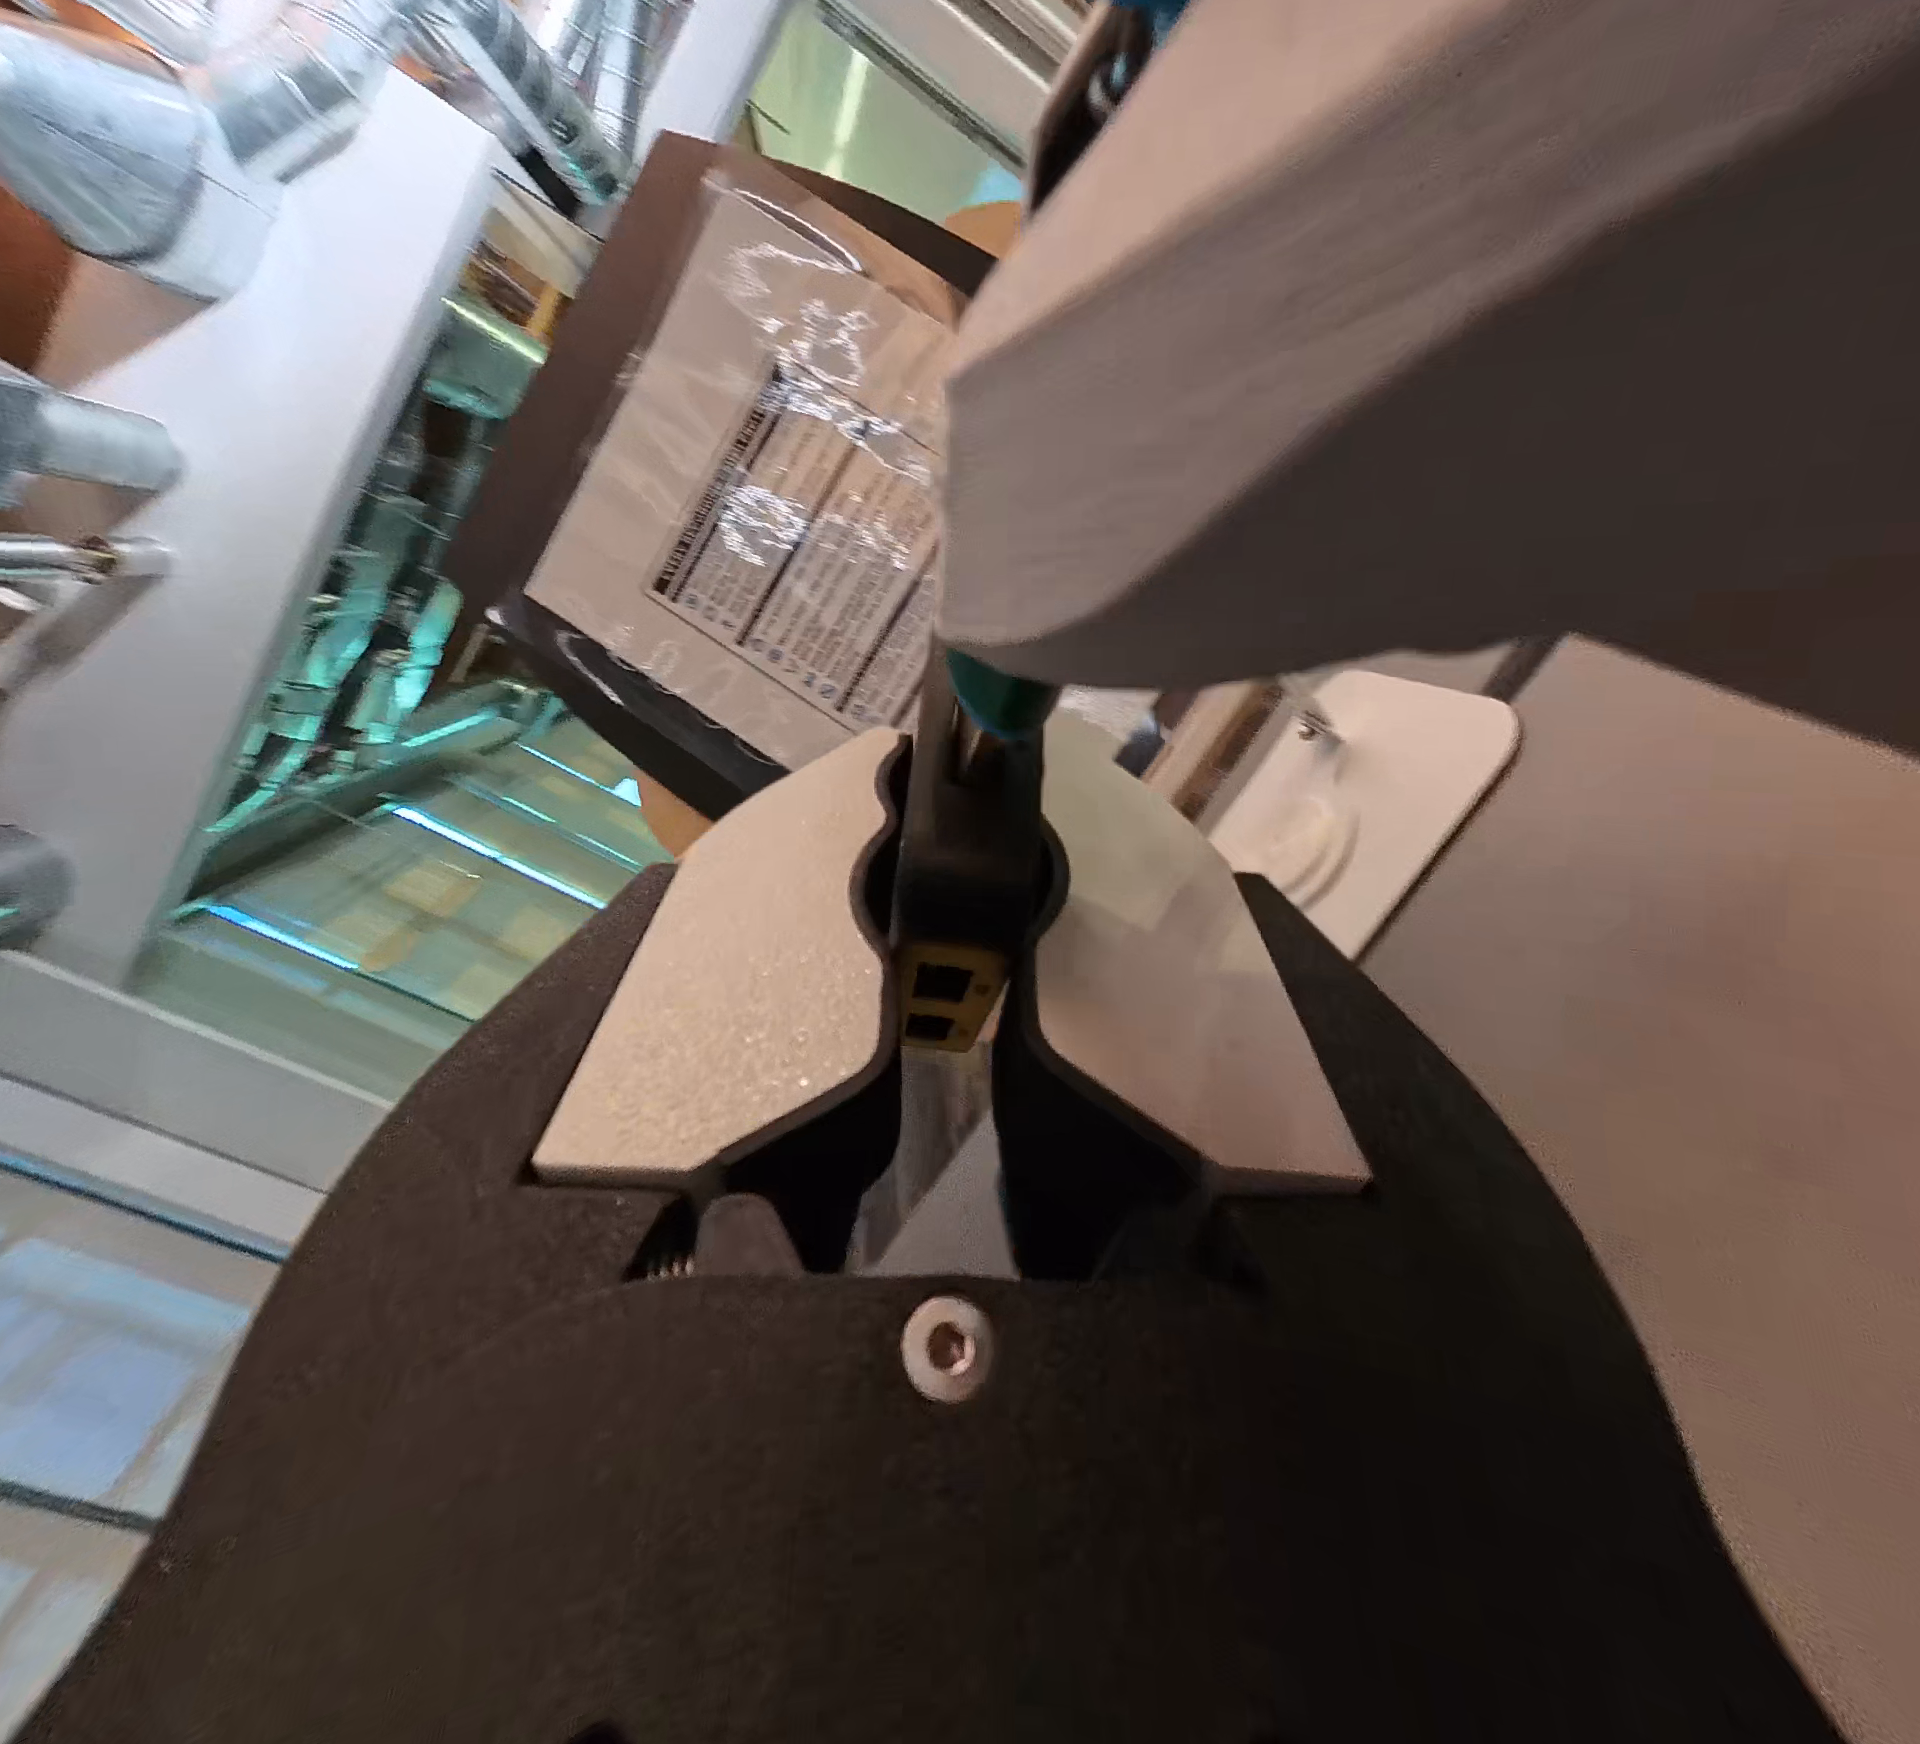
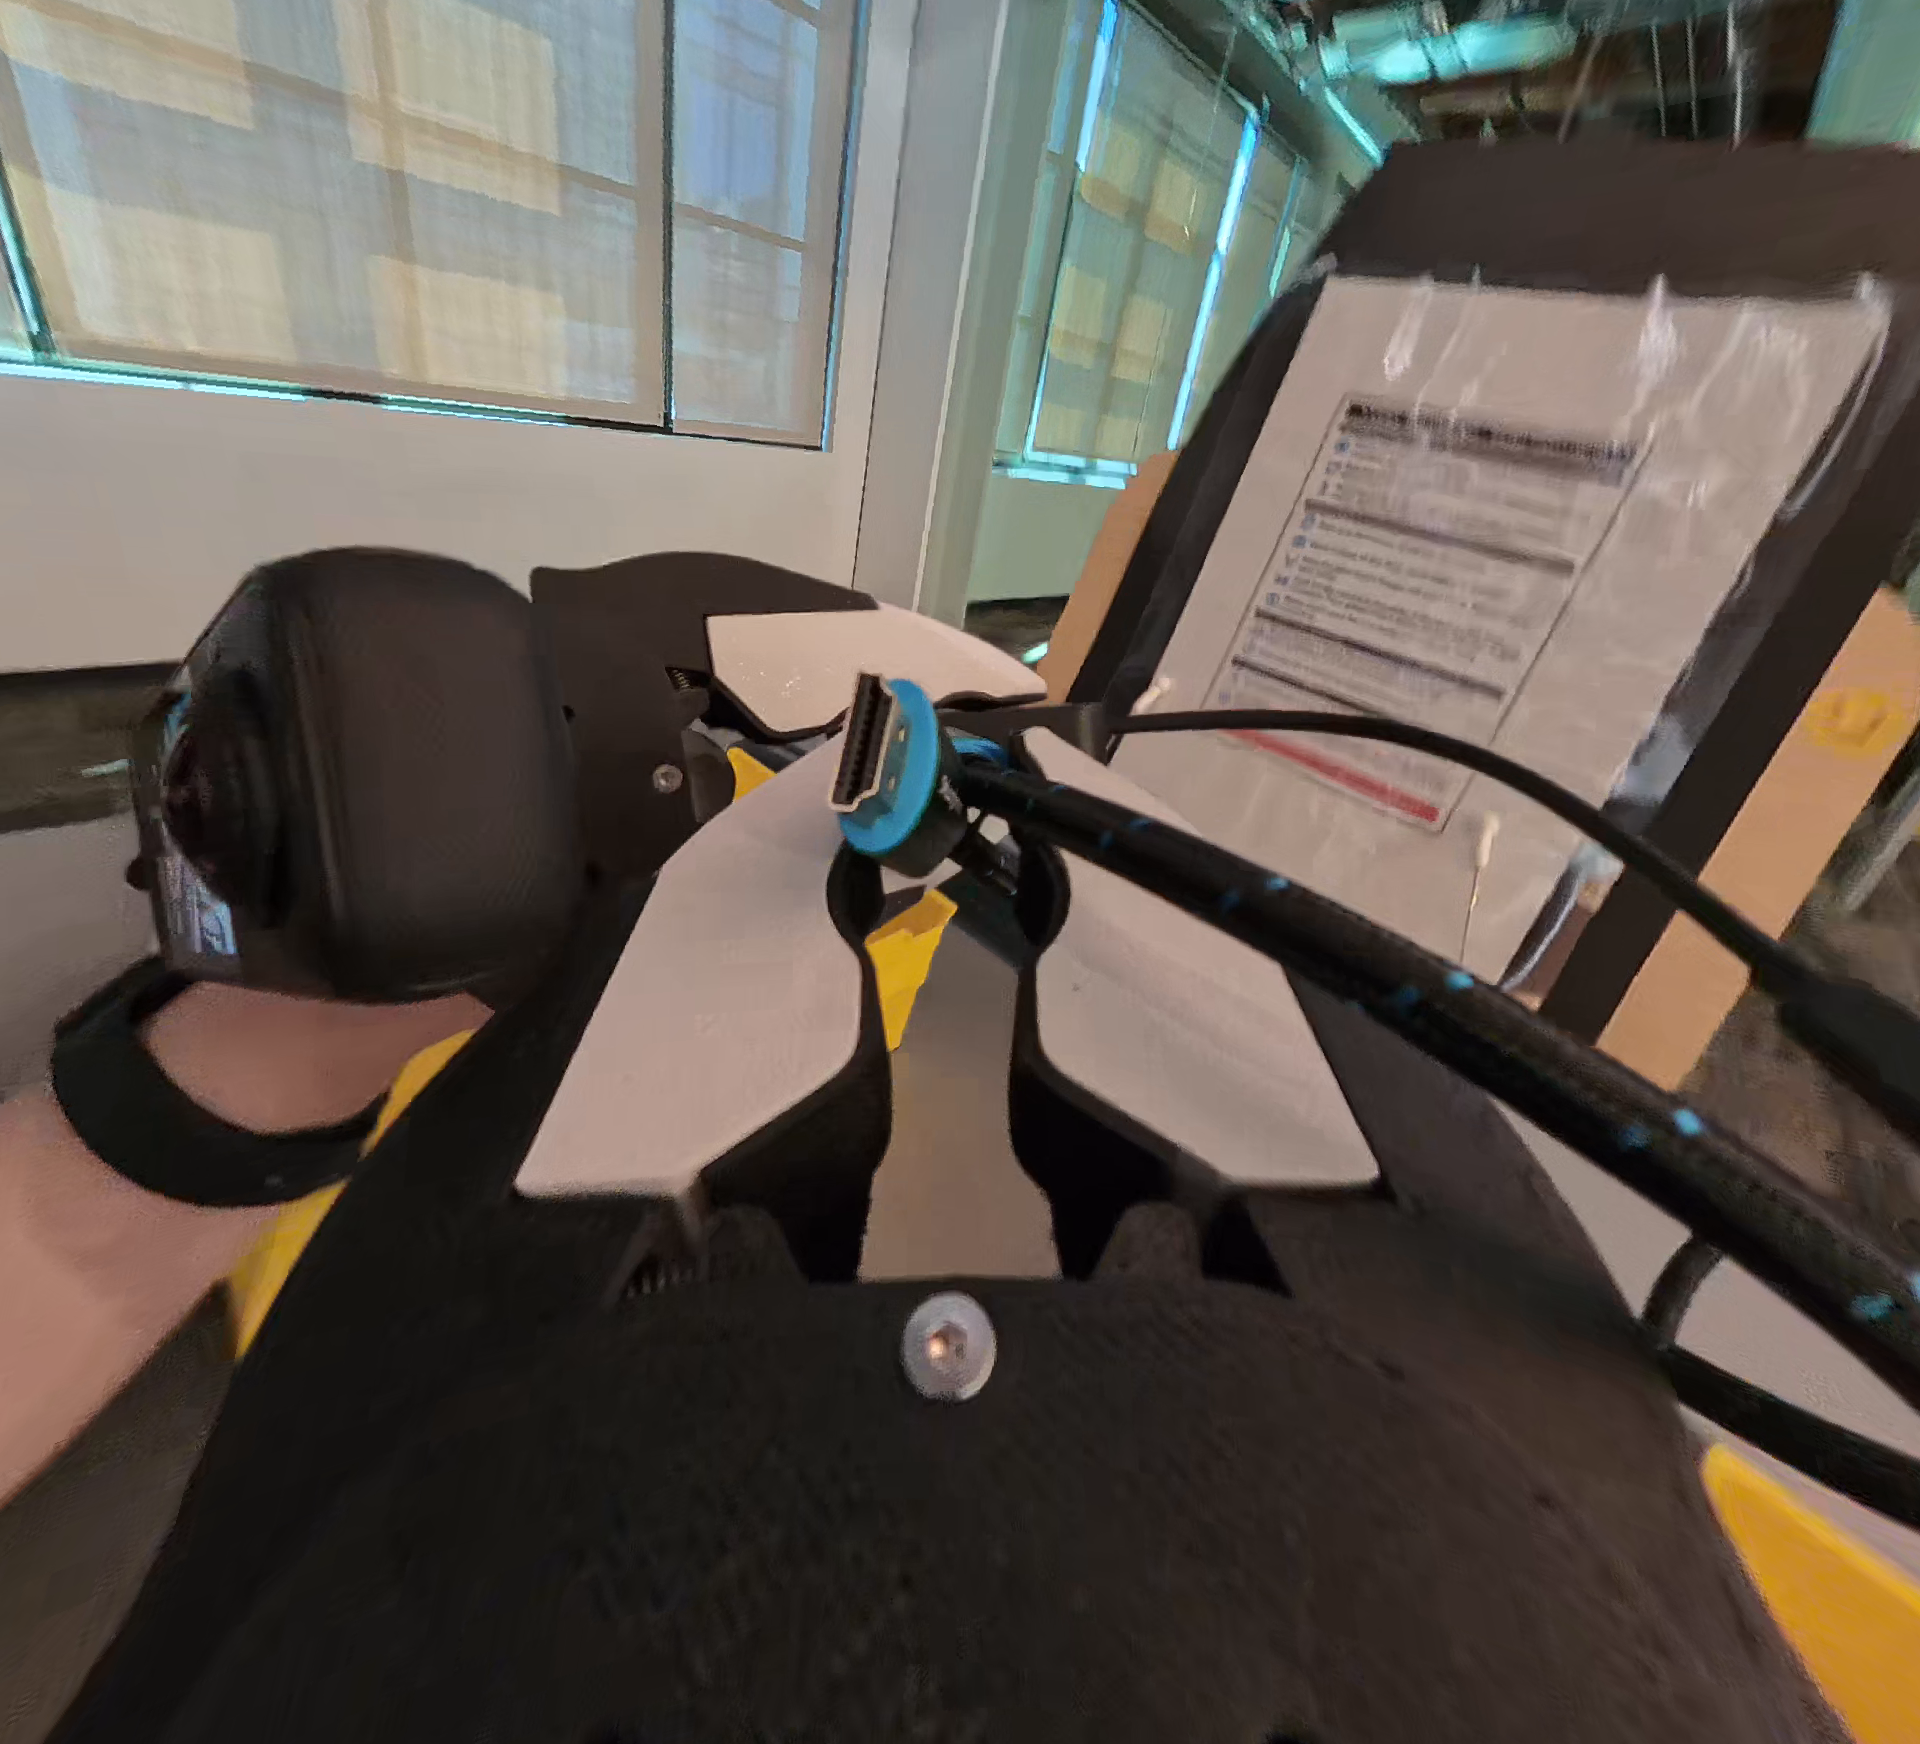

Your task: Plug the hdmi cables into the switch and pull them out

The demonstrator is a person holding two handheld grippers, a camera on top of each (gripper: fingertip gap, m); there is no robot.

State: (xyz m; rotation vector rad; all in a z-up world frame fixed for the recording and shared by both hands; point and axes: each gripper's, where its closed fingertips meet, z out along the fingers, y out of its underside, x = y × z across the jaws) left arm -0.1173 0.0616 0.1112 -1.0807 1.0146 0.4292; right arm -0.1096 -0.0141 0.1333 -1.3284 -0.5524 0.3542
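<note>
Holding both parts off the table, so alignment was the main risk. The left gripper (image 1: 966,821) was clamped narrow on a small black block with a gold port face, which I took to be the switch (image 1: 951,925); it sat deep in the finger notch, port face towards the camera. The right gripper (image 2: 951,863) was pinched close on the braided cable (image 2: 1351,967) just behind the blue-collared plug (image 2: 883,764). The plug's metal shell was bare and out of any port, pointing at the left gripper just beside it. From the left wrist view the plug end was blurred and partly hidden behind the right gripper's finger, so I couldn't tell which port it lined up with, or whether it touched the switch.

Likely failures:
- With the grip on the cable rather than the plug body, the plug could pivot under insertion load and jam at an angle.
- The switch, held by two pads only, could rotate or slide back in the notch when pushed.
- The stiff braided cable could torque the plug off axis.
- A thin black lead (image 2: 1455,759) ran close by in front of the board (image 2: 1766,655) and could snag.
- On pull-out, the switch could come out of the left claw.
</note>
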